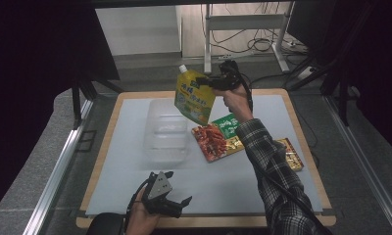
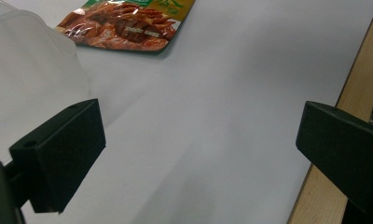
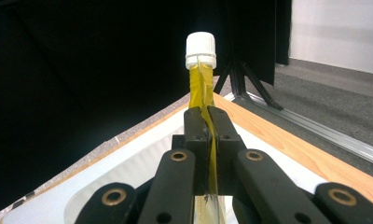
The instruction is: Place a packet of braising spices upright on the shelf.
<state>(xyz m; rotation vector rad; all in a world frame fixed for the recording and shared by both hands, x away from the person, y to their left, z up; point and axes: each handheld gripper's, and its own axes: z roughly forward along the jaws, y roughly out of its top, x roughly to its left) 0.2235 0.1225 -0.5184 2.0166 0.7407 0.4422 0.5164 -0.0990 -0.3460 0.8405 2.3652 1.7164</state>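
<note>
My right gripper [image 3: 208,122] pinches yellow spouted pouch [image 1: 194,96] by thin edge; may slip before clear plastic tub [image 1: 165,131]. Left gripper [image 1: 176,204] open, idle.

A spouted pouch [image 1: 194,95] is held in the air by the right gripper [image 1: 209,82] above the far middle of the table [image 1: 302,147], just right of a plastic container [image 1: 165,129]. The container is set left of centre. 3 flat packets are laid right of it: a snack packet [image 1: 210,141] nearest, a second packet [image 1: 228,124] behind it, a boxed packet [image 1: 290,154] towards the right edge. The left gripper [image 1: 170,201] is held at the near edge, in front of the container.
</note>
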